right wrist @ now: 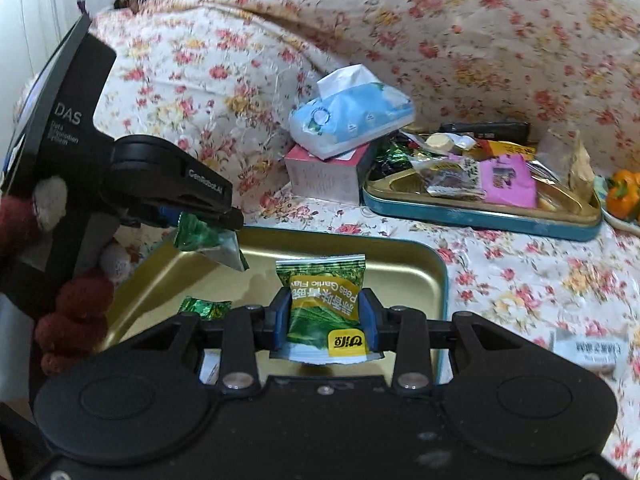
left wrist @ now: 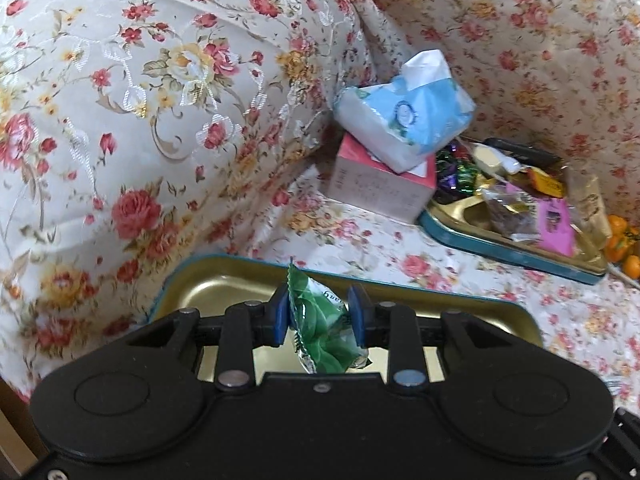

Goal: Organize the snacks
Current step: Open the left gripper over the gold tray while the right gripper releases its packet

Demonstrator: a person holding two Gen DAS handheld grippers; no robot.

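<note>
My left gripper (left wrist: pixel 320 312) is shut on a small green snack packet (left wrist: pixel 320 320) and holds it above the near gold tray (left wrist: pixel 224 280). In the right wrist view the left gripper (right wrist: pixel 208 220) hangs over that tray's left end (right wrist: pixel 400 256) with the same green packet (right wrist: pixel 204 236). My right gripper (right wrist: pixel 326 320) is shut on a green garlic pea packet (right wrist: pixel 324 300) above the same tray. Another green wrapped snack (right wrist: pixel 204 308) lies in the tray at its near left.
A second teal-rimmed tray (right wrist: pixel 480 216) full of mixed snacks sits at the back right, also in the left wrist view (left wrist: pixel 500 240). A blue tissue pack (right wrist: pixel 348 116) lies on a pink box (right wrist: pixel 320 176). Oranges (right wrist: pixel 622 192) lie at far right. A white packet (right wrist: pixel 592 350) lies on the floral cloth.
</note>
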